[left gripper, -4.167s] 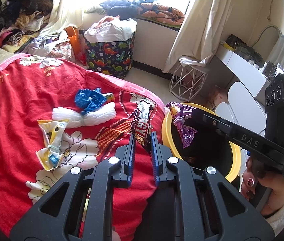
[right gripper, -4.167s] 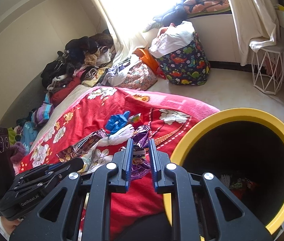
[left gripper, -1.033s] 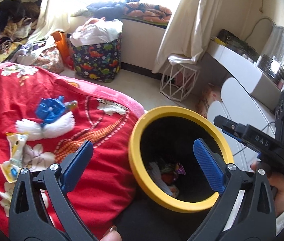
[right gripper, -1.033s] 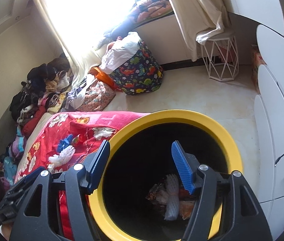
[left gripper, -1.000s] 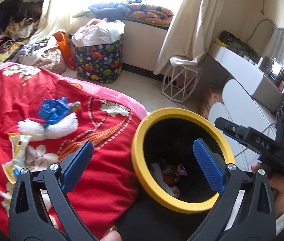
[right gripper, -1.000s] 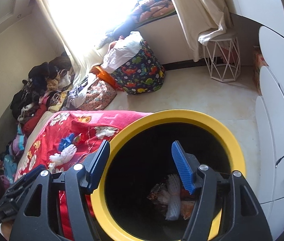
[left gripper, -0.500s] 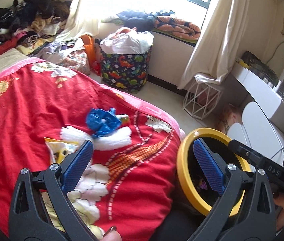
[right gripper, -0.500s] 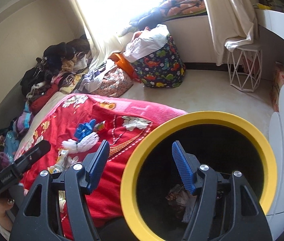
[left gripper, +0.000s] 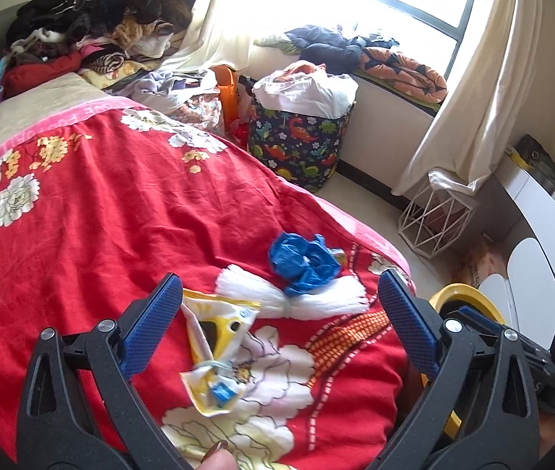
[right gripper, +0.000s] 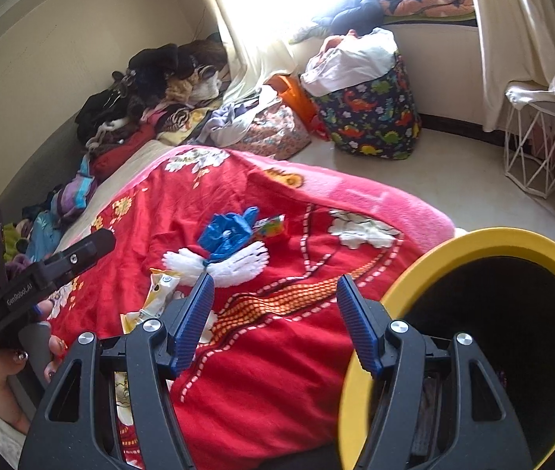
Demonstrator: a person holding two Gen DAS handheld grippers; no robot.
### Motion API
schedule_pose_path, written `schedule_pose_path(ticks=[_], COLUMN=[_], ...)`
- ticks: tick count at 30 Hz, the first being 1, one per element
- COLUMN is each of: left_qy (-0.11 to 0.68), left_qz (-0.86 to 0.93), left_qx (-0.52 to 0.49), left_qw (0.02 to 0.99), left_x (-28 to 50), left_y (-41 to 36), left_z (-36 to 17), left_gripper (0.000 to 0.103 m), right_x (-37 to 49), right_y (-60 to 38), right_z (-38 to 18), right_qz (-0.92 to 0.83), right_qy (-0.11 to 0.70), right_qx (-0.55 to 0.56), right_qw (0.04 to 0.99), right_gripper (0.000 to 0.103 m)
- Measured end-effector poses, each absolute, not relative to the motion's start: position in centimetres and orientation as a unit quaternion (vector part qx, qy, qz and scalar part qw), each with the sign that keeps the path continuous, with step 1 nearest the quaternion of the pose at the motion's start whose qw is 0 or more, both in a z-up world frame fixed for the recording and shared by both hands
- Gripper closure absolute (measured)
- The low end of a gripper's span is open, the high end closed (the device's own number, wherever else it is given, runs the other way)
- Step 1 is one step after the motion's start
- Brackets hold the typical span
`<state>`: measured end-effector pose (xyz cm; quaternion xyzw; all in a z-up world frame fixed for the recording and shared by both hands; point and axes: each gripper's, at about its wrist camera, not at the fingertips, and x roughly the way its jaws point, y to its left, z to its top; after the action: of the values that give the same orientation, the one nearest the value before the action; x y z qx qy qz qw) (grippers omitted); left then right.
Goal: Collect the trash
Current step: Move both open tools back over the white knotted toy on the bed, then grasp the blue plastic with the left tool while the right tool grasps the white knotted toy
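Red flowered blanket (left gripper: 128, 211) on the bed carries the trash: a yellow wrapper (left gripper: 214, 348), a white foam net (left gripper: 293, 297) and a crumpled blue bag (left gripper: 302, 262). Both left gripper (left gripper: 277, 329) and right gripper (right gripper: 273, 321) hold fingers spread, empty. Yellow bin (right gripper: 473, 243) stands beside the bed.

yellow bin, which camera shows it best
The right wrist view. There the yellow bin shows most of its round rim and its dark inside, beside the red blanket. The left wrist view shows only a sliver of the bin's rim, mostly hidden behind the left tool's finger and the other tool.
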<state>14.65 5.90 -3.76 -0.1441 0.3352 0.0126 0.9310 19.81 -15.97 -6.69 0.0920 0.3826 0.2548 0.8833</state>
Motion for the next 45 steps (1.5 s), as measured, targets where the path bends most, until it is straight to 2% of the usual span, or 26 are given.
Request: schedule_pose_path(ticks=[12,17,25,29,31,32,35,37,45], left_qy=[0.385,0.418,0.450,0.454,0.454,0.455,0.458,0.458,0.440], left_qz=[-0.015,-0.028,-0.042,-0.051,-0.057,-0.058,-0.062,-0.064,-0.081], left_qx=[-0.175,-0.209,-0.235,-0.240,-0.238,-0.234,-0.225,-0.219,-0.218], left_qw=[0.906,0.884,0.860,0.857,0.857,0.857,0.858,0.859,0.867], left_x=[20.8,23.1,25.4,25.7,25.8,25.9,26.0,25.8,23.8], left_y=[7.8,8.0,7.9,7.5,7.2,7.0,6.5,6.2,4.9], left_z=[-5.9,-7.8,-10.3,-10.7,-10.7,-10.7,-10.8,-10.7,-9.9], left_gripper=[0.037,0.042,0.056,0.065,0.077,0.079,0.086,0.093,0.101], right_x=[22.5,23.7,24.8,24.9,24.7,24.6,23.9,23.4,21.4], right_y=[-10.5,-9.2,-8.7,-8.6,-8.6,-8.6,-8.6,-8.8,-10.3], right_z=[-9.1,-10.4,-12.0,-12.4,-12.4,-12.4,-12.2,-11.9,-11.4], right_qz=[0.273,0.272,0.277,0.296,0.300,0.301,0.304,0.304,0.293], right_qy=[0.406,0.422,0.442,0.446,0.445,0.445,0.442,0.437,0.428], right_qx=[0.079,0.085,0.100,0.110,0.108,0.104,0.093,0.089,0.075], right_qw=[0.869,0.861,0.847,0.837,0.837,0.837,0.839,0.842,0.851], right_gripper=[0.040,0.041,0.053,0.070,0.078,0.083,0.086,0.086,0.087])
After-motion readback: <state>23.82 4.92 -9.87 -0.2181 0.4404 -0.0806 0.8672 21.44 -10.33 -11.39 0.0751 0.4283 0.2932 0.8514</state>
